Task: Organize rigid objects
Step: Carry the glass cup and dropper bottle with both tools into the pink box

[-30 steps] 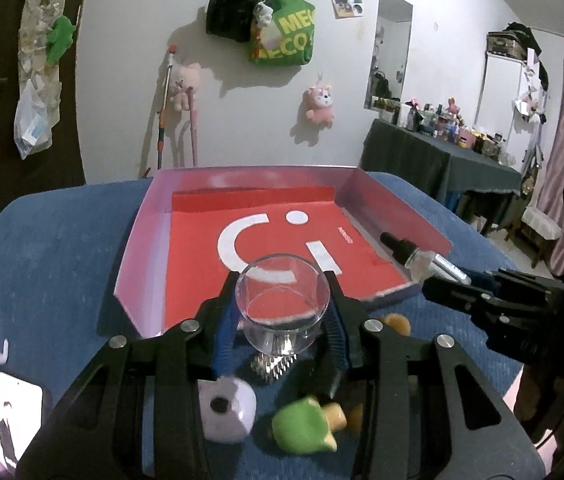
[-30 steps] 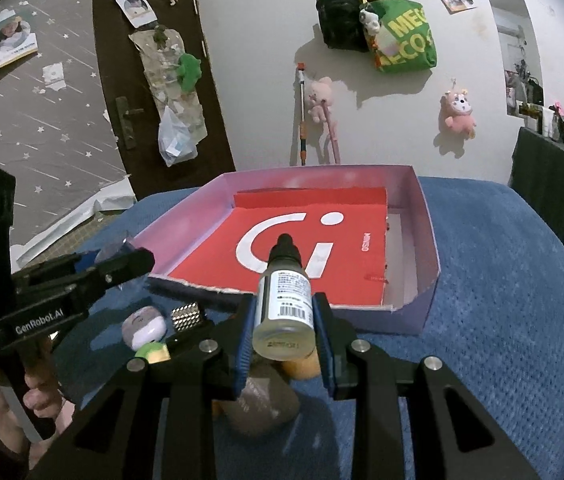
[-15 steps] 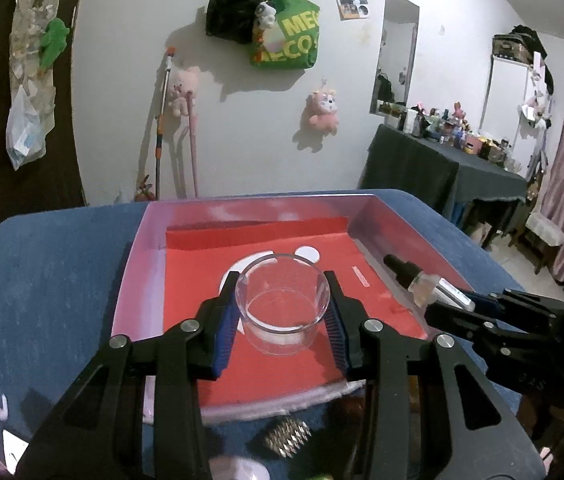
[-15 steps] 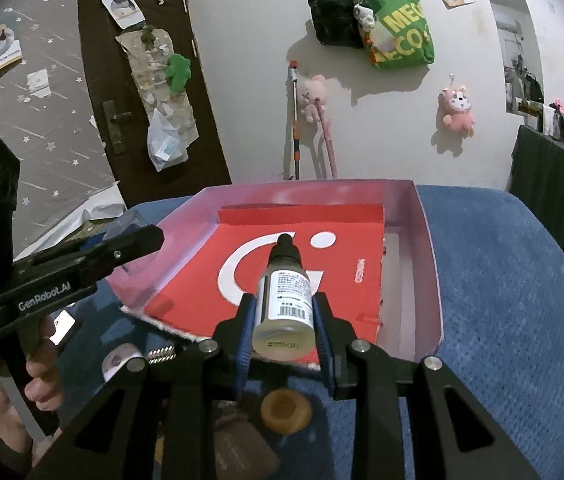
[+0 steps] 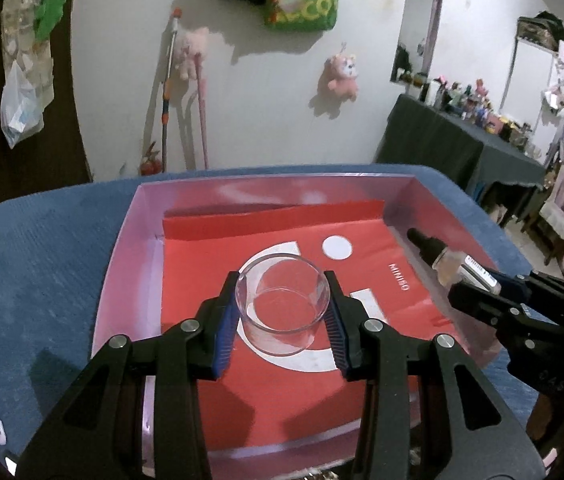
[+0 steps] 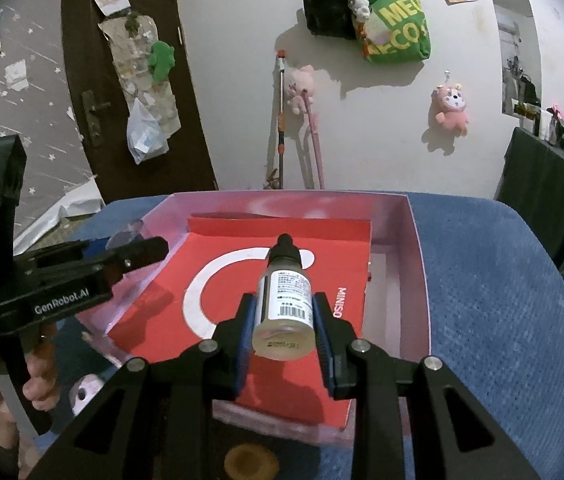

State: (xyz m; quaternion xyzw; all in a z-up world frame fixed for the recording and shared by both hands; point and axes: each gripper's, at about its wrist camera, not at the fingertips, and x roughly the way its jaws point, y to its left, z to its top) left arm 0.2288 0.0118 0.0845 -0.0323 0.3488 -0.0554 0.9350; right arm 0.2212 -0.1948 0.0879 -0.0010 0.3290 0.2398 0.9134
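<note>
My left gripper (image 5: 282, 312) is shut on a clear glass cup (image 5: 282, 306), which hangs upright over the red sheet (image 5: 378, 280) inside the pink box (image 5: 130, 264). My right gripper (image 6: 284, 320) is shut on a small dropper bottle (image 6: 284, 300) with a black cap and a barcode label, its cap pointing away over the red sheet (image 6: 242, 316). In the left wrist view the bottle (image 5: 448, 262) and the right gripper's fingers (image 5: 494, 300) reach over the box's right wall. The left gripper (image 6: 138, 250) shows at the pink box's (image 6: 418, 272) left wall in the right wrist view.
The box sits on a blue cloth-covered surface (image 6: 502, 320). In front of the box lie a white round object (image 6: 86, 394) and a brown disc (image 6: 252, 462). A hand (image 6: 38, 384) holds the left gripper's handle. A dark table with bottles (image 5: 462, 136) stands at the right wall.
Both grippers have moved forward over the box with their loads. The small objects before the box have slipped under the lower edge of the left wrist view.
</note>
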